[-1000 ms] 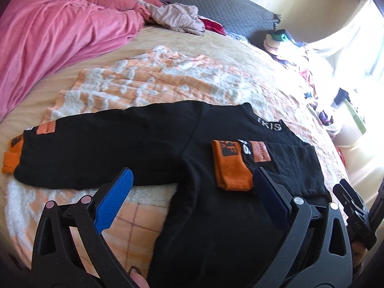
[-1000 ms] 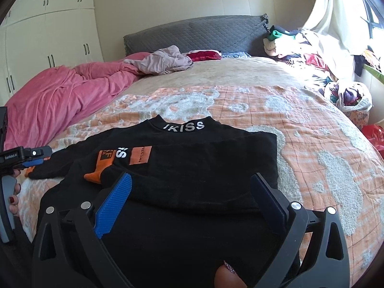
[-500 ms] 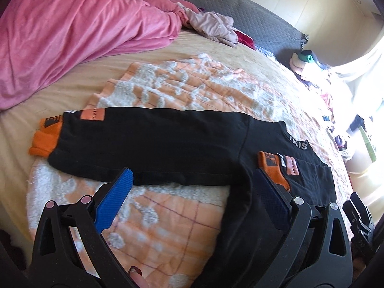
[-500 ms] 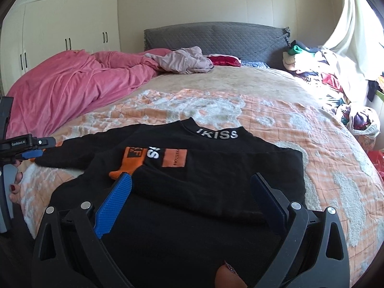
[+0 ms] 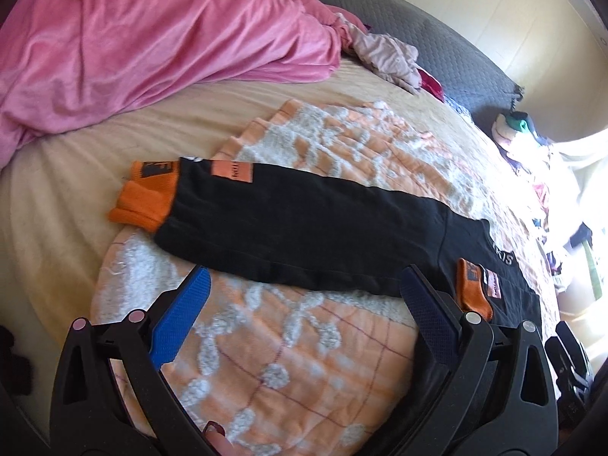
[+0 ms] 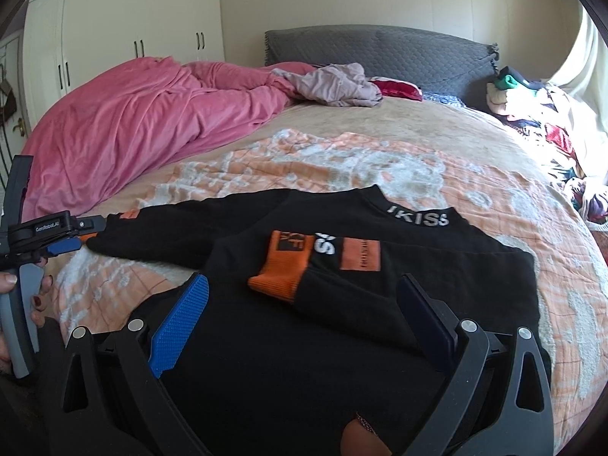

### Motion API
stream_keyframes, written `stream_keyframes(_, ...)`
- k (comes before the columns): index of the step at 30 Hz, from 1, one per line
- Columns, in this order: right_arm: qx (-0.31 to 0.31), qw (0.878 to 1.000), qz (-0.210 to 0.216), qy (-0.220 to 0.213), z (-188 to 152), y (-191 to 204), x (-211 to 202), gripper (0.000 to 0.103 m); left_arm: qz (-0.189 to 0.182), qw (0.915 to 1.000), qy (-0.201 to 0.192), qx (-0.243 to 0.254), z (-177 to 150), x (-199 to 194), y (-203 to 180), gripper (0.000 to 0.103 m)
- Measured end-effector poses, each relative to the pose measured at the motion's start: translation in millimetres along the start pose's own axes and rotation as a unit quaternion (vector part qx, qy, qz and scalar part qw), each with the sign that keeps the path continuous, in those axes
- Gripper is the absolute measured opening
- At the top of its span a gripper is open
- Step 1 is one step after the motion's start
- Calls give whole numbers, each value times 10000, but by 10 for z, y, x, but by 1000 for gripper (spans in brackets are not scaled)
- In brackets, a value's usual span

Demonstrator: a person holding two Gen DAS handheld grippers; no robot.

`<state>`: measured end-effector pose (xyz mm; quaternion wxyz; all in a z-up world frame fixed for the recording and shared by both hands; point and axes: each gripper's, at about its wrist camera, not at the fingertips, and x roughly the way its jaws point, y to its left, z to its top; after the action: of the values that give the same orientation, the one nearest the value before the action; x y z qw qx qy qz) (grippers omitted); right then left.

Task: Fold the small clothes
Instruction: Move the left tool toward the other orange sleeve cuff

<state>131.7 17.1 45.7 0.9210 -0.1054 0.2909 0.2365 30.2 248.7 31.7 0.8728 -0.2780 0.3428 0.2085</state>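
Flat on the tufted blanket, soft black sweater with ribbed orange cuffs; both grippers spread, empty.

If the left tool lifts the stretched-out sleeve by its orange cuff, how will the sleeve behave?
Probably floppy: the black sleeve lies flat and limp on the blanket, so it should sag. The ribbed orange cuff looks thicker, likely giving grip. It may drag the sweatshirt body.
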Motion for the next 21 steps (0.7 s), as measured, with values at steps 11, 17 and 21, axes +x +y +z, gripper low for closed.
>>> stream_keyframes(11,-341,9990,231,164,59,463,141,98,1,9982,119,-593,6,-30,510,93)
stream_keyframes(17,-453,9982,297,237,101,617,232,98,-206,9954,218,-907,-11,18,724,93)
stream_keyframes(21,-493,9977,374,291,132,732,292,98,-235,9933,255,-1107,2,87,827,80)
